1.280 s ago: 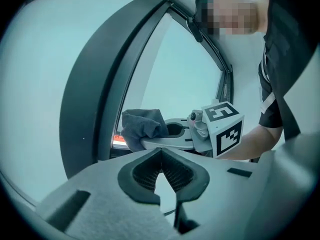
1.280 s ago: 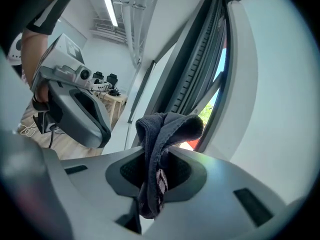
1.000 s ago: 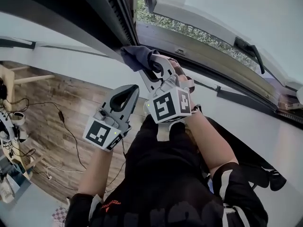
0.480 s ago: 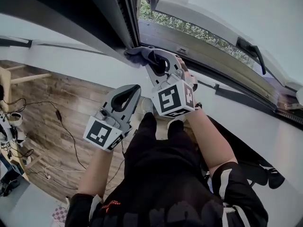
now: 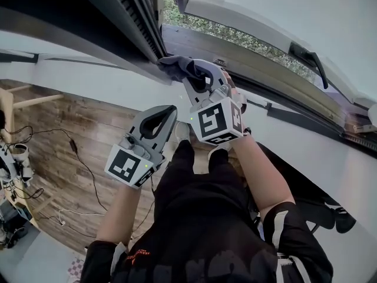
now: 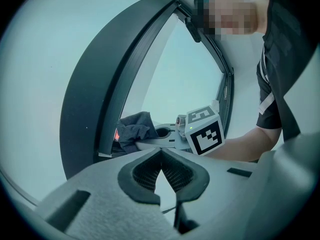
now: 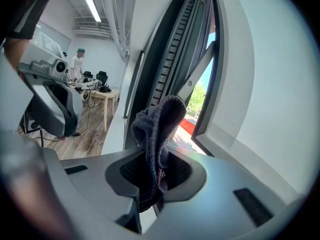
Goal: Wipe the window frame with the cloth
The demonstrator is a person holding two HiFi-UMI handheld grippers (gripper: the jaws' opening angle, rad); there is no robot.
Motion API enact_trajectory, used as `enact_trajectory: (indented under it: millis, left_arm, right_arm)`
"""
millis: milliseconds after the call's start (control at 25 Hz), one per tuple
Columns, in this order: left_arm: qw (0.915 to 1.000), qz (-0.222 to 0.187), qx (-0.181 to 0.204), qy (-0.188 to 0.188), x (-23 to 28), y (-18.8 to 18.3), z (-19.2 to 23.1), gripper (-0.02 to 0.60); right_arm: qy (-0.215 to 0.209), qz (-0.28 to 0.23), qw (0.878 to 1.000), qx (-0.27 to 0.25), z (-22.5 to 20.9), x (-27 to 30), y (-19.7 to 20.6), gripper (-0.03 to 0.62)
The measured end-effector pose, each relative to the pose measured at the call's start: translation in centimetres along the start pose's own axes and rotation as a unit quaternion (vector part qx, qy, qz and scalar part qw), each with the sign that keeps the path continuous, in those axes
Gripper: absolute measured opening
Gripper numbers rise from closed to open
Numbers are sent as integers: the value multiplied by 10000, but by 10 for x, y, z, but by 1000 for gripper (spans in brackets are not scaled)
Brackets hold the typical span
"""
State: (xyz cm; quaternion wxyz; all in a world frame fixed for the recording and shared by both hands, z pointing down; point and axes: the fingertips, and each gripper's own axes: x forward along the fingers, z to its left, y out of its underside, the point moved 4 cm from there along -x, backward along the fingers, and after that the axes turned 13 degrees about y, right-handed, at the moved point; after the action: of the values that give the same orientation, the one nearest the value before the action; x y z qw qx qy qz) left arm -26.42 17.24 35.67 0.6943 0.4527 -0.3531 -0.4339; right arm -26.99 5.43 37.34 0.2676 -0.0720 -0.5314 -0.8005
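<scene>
Where its jaws pinch the dark cloth (image 5: 175, 65), right gripper (image 5: 189, 75) holds the wad against the window frame (image 5: 141, 22), apparently placed for wiping; left gripper (image 5: 166, 109), jaws together and empty, idle below.

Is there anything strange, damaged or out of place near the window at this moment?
Nothing stands out. The right hand-held gripper is shut on the cloth at the window frame; the left hand-held gripper is shut and empty.
</scene>
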Motion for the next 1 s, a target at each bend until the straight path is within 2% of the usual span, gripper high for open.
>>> enact_trajectory:
  millis: [1000]
  left_arm:
    - [9986, 196, 125, 473, 49, -3, -32, 20]
  right_arm:
    - [321, 138, 9990, 272, -36, -39, 33, 61]
